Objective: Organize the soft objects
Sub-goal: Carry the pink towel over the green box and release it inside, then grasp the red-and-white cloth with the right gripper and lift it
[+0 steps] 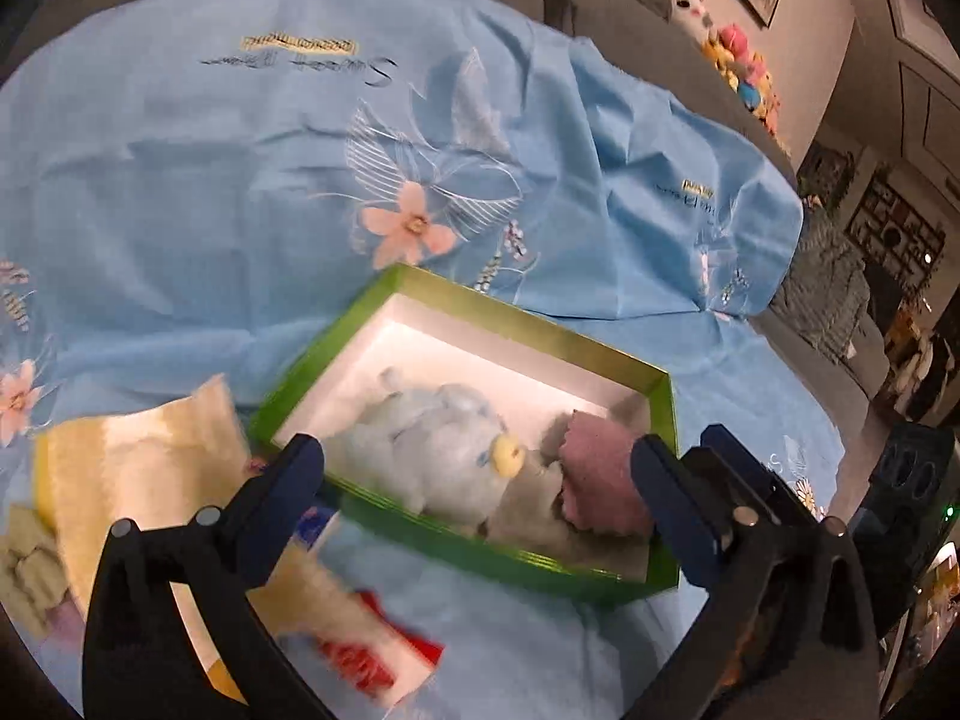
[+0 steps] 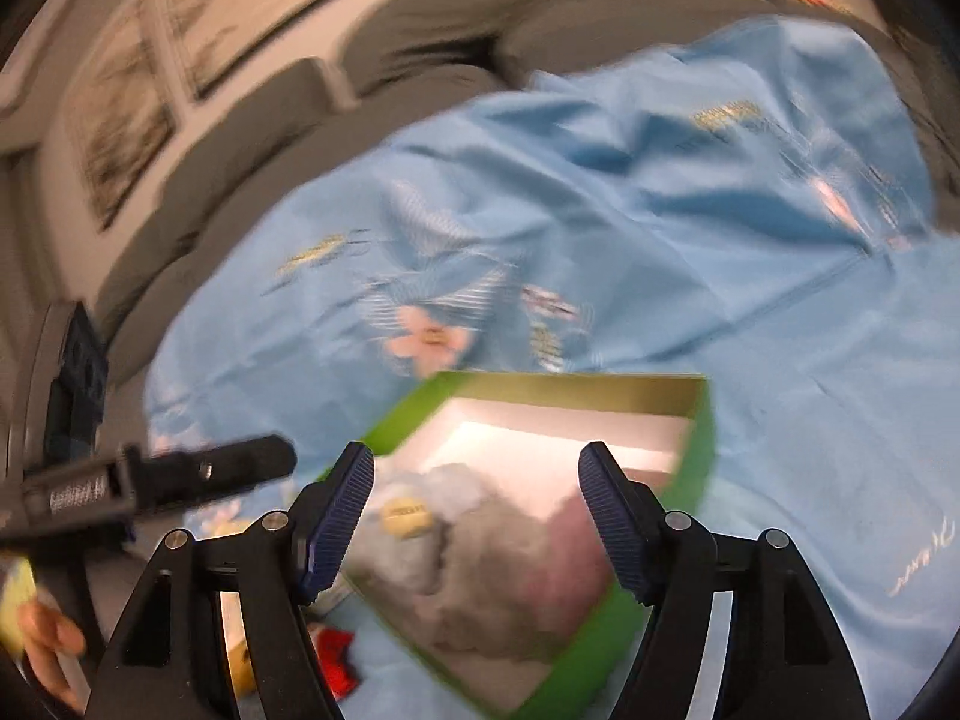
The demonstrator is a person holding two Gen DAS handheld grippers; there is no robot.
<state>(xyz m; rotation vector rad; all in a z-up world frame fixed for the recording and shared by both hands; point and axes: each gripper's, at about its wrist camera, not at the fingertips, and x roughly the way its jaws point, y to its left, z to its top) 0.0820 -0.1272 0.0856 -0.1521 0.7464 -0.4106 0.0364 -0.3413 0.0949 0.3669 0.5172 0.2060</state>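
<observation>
A green box (image 1: 528,327) with a white inside lies on a light blue sheet (image 1: 240,180). In it are a pale blue plush toy (image 1: 432,456) with a yellow beak, a grey cloth (image 1: 528,516) and a pink cloth (image 1: 600,480). My left gripper (image 1: 480,450) stands wide open over the box's near side, its pads touching nothing. In the blurred right wrist view the box (image 2: 702,450) holds the plush (image 2: 456,492), the grey cloth (image 2: 498,570) and the pink cloth (image 2: 570,552). My right gripper (image 2: 477,456) hangs open above them, holding nothing.
A yellow and white fleece cloth (image 1: 138,468) and a red and white item (image 1: 372,654) lie left of the box. Small plush toys (image 1: 732,54) sit on the grey sofa back (image 1: 600,6). A person's hand (image 2: 42,636) shows at the lower left.
</observation>
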